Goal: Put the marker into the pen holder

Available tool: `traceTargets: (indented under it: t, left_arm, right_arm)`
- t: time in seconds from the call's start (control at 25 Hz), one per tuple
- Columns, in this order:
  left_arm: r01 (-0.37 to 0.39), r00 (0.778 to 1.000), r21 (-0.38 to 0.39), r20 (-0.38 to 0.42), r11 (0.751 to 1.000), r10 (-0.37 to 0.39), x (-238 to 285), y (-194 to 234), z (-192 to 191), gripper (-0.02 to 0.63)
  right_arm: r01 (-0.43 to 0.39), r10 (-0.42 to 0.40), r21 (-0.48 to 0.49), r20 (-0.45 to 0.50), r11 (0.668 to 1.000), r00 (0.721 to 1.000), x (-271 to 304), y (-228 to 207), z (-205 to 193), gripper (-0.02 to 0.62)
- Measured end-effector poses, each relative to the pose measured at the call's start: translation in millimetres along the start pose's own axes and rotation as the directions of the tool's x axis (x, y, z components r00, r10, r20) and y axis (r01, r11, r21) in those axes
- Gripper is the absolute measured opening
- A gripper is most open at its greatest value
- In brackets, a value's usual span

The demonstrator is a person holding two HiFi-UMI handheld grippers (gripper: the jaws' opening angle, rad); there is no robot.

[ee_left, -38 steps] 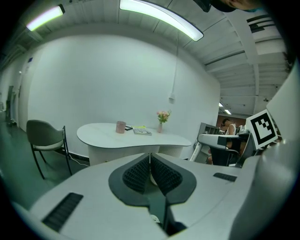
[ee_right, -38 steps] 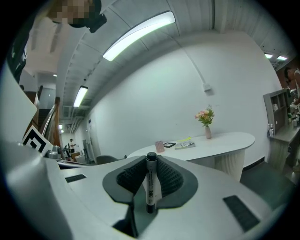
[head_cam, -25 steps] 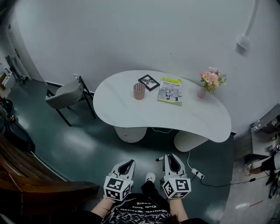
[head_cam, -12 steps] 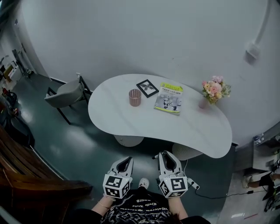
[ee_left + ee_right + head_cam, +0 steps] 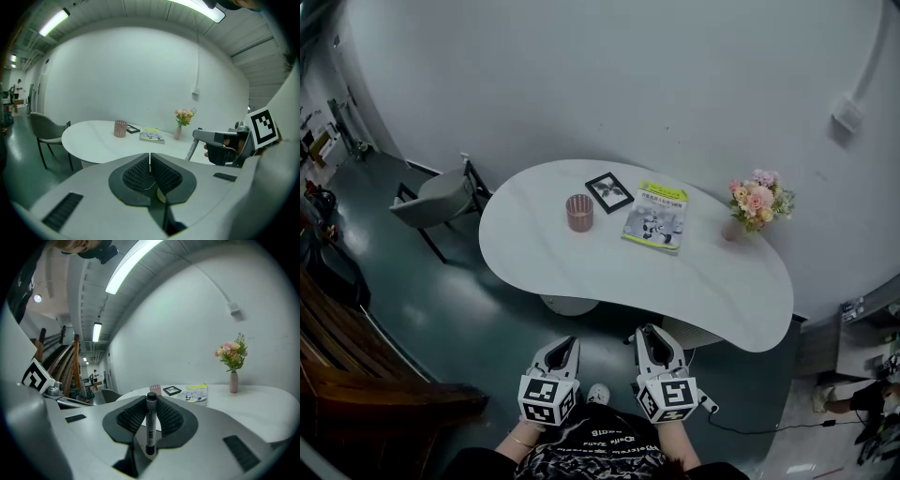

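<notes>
The marker (image 5: 151, 425) stands pinched upright in the right gripper (image 5: 151, 404), clear only in that gripper's own view, the left gripper (image 5: 150, 161) is pressed together empty, and the head view shows the pen holder (image 5: 579, 213) on the table (image 5: 581, 272), well apart

marker (image 5: 150, 427) upright (in rt tool (image 5: 151, 401)), pink holder (image 5: 579, 213)

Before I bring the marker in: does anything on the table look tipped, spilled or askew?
Nothing stands out. The pink pen holder and the flower vase stand upright, the booklet lies flat, and the table shows no spill.
</notes>
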State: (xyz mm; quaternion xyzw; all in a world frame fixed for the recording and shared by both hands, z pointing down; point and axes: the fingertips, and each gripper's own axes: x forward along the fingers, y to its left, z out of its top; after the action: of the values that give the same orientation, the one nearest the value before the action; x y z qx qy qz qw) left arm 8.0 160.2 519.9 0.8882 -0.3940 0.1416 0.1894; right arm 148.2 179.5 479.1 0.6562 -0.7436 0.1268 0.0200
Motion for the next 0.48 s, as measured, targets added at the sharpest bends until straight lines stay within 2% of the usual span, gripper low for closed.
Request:
traceTargets:
  t: [0.28, 0.48]
  left_arm:
    - [-0.004, 1.0, -0.007, -0.005, 1.0, 0.004, 18.2, 13.0, -0.5, 0.028]
    - [0.014, 1.0, 0.003, -0.002, 1.0, -0.014, 44.2, 35.1, 16.5, 0.028]
  right_arm:
    - [-0.012, 0.012, -0.013, 0.01, 1.0, 1.0, 19.3, -2.2, 3.7, 0.092]
    - [0.002, -0.002, -0.018, 0.012, 1.0, 1.0, 50.4, -4.7, 9.4, 0.092]
